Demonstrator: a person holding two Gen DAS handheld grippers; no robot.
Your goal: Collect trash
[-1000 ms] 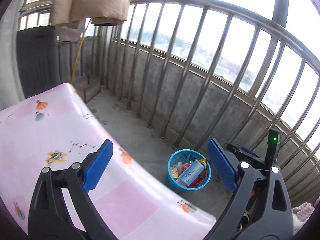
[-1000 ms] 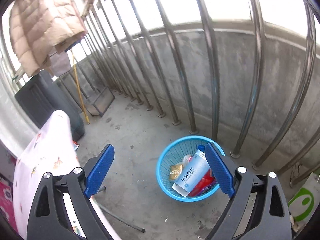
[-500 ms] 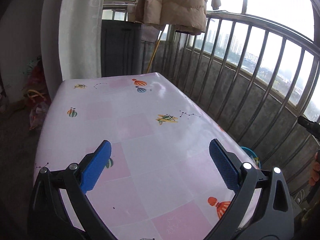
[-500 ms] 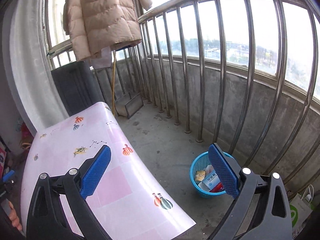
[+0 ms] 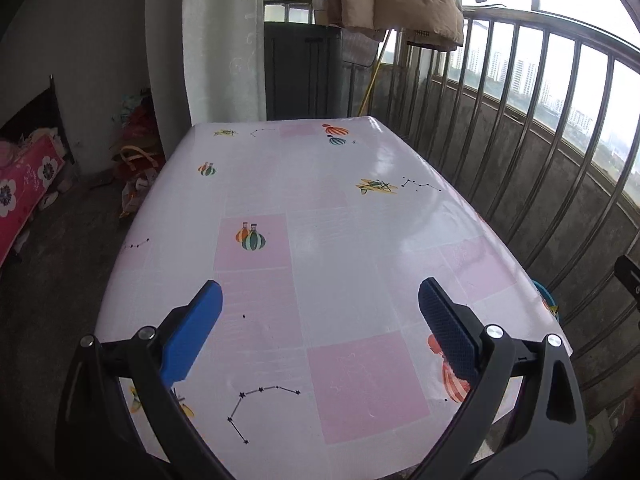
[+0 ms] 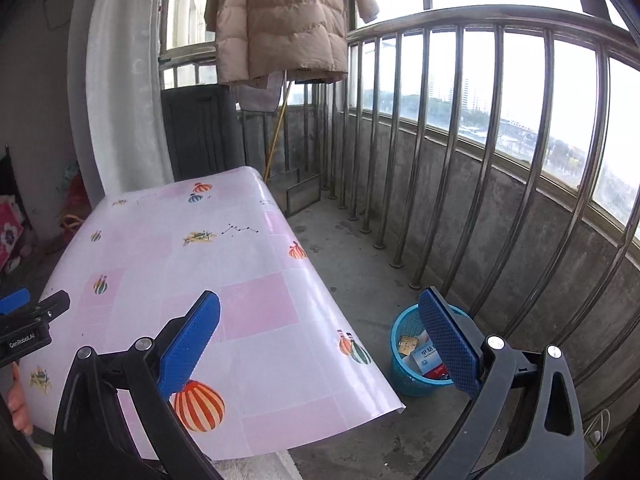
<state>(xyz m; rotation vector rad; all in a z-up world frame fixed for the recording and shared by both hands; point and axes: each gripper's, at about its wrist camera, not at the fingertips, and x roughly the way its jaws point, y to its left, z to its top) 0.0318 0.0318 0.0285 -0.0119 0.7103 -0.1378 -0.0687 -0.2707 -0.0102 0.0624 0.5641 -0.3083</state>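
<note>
Basket [image 6: 404,322] half hidden behind right tool [image 6: 320,340] pad, contents unclear.

The pink tabletop [image 5: 328,264] lies bare, open to a pass from any side; between its right edge and the steel railing [image 6: 492,168] runs a narrow strip of concrete floor [image 6: 352,248] (the blue basket [image 6: 404,380] stands in it, near the bars)

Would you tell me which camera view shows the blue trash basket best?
The right wrist view: the blue trash basket stands on the floor beside the table, rim and contents visible. The left wrist view shows only a sliver of its rim past the table edge.
</note>
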